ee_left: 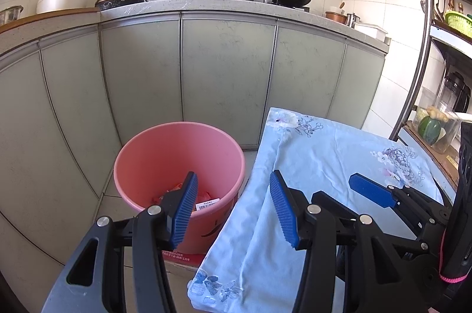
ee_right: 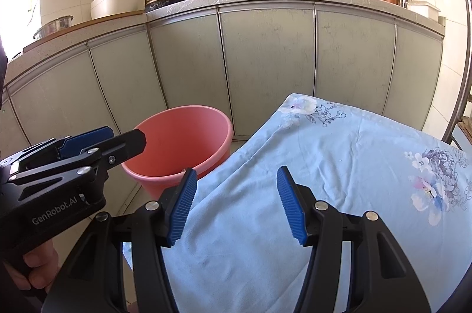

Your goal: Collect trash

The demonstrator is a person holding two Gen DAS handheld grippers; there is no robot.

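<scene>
Both grippers, left (ee_left: 233, 206) and right (ee_right: 234, 203), fingers apart and empty; wrappers already in pink bucket (ee_left: 177, 141) at lower left, so find remaining trash on the cloth-covered table (ee_right: 339, 165).

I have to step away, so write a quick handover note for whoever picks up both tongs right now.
Left tongs: open, empty, hovering between the pink bucket and the blue floral cloth.
Right tongs: open, empty, over the cloth.
Bucket stands on the floor by the cabinets, left of the cloth-covered surface. Inside it lie reddish wrappers and one with a barcode label.
Done: some trash is already in the bucket.
Left: no loose trash shows on the visible part of the cloth; check the areas outside both views before stopping.
</scene>
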